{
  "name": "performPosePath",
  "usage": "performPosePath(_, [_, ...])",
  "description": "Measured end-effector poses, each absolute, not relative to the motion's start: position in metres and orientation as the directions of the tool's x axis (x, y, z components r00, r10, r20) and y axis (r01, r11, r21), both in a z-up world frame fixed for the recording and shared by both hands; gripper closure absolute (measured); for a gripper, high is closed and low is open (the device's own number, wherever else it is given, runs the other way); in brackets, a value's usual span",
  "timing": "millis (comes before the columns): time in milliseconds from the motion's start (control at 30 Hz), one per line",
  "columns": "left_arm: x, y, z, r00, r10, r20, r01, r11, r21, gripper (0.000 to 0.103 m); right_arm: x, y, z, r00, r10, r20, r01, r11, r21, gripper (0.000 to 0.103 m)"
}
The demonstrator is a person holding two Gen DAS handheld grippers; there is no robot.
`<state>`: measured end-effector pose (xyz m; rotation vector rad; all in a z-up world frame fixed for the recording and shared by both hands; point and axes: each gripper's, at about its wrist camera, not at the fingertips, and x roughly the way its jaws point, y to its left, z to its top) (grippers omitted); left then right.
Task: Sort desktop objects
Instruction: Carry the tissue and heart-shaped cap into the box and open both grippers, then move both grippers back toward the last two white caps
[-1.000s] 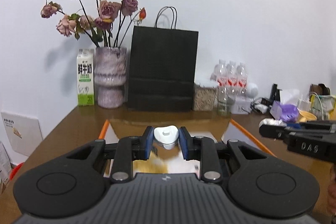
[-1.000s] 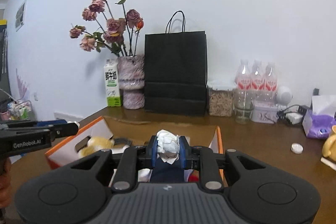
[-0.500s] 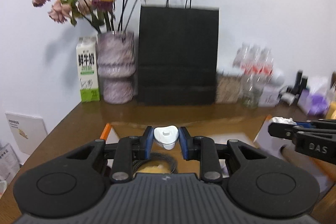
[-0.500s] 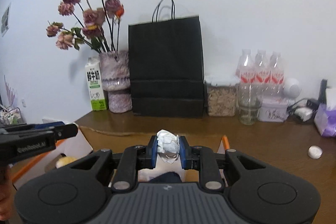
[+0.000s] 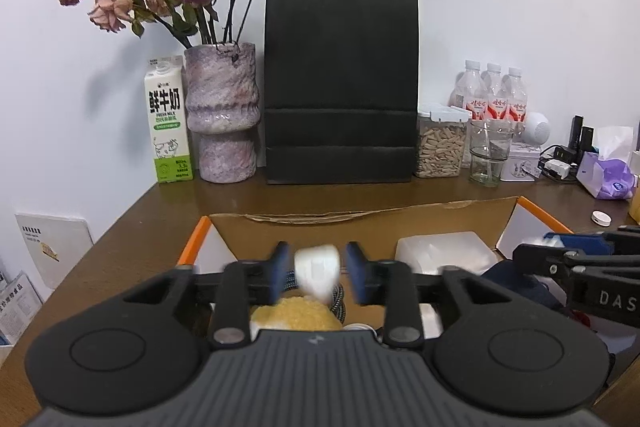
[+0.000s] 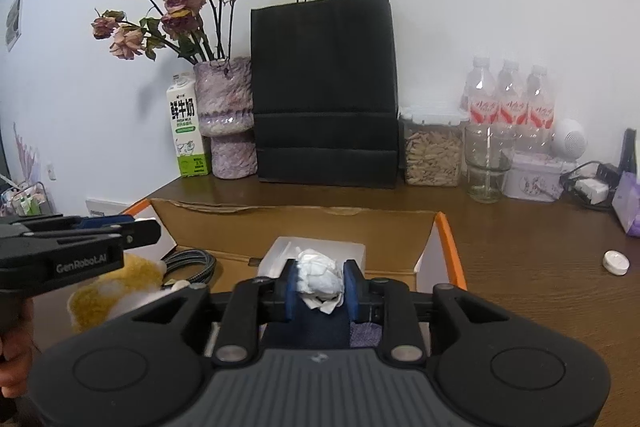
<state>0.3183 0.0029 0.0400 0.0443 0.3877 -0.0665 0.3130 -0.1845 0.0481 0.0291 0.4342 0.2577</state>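
1. Over the open cardboard box [image 5: 360,223] with its orange-edged flaps, both tools hang side by side above the brown worktop [image 5: 132,247].
2. Left hand-held gripper [image 5: 317,277]: jaws opening, blue pads clear of the white plastic piece [image 5: 317,273] on both sides. The piece is smooth, glossy, rounded at the top and blurred; it sits between the pads with daylight either side.
3. Below it in the box lie a fuzzy yellow plush [image 5: 294,313] and a braided grey cable [image 5: 338,301].
4. Right hand-held gripper [image 6: 319,287]: jaws opening as well, with a crumpled white paper ball [image 6: 320,277] between the pads. It is creased and lumpy, a loose corner hanging down. It fills the gap between the pads; whether they are pressing on it, I cannot tell.
5. Under that ball sits dark blue fabric [image 6: 316,325], and just behind it a white lidded container [image 6: 316,251] inside the box.
6. Out on the worktop to the right, well apart from the box, lies a small white round cap [image 6: 616,262].
7. Along the back wall stand a milk carton [image 5: 168,119], a vase of dried roses [image 5: 222,113] and a black paper bag [image 5: 340,87].
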Motion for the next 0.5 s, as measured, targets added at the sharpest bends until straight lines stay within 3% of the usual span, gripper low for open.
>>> performPosePath(33, [0.316,0.003,0.041,0.927,-0.048,-0.372,0.066,0.997,0.036,0.027,0.311,-0.184,0.049,0.878,0.252,-0.408,-0.240,0.967,0.081,0.047])
performPosePath(67, [0.314,0.004,0.043,0.933,-0.043,-0.358,0.061,0.997,0.040,0.007,0.310,-0.185,0.049,0.881,0.253,-0.401,-0.241,0.967,0.082,0.033])
performPosePath(100, [0.310,0.005,0.044,0.941,-0.038,-0.338,0.055,0.998,0.041,0.000,0.308,-0.185,0.050,0.886,0.251,-0.390,-0.239,0.968,0.080,0.010])
performPosePath(133, [0.306,0.006,0.046,0.950,-0.033,-0.312,0.047,0.998,0.039,0.000,0.305,-0.185,0.051,0.892,0.247,-0.377,-0.237,0.969,0.075,0.000])
performPosePath(500, [0.295,0.009,0.052,0.955,-0.011,-0.295,0.018,1.000,0.018,0.000,0.288,-0.181,0.060,0.912,0.241,-0.334,-0.240,0.970,0.043,0.000])
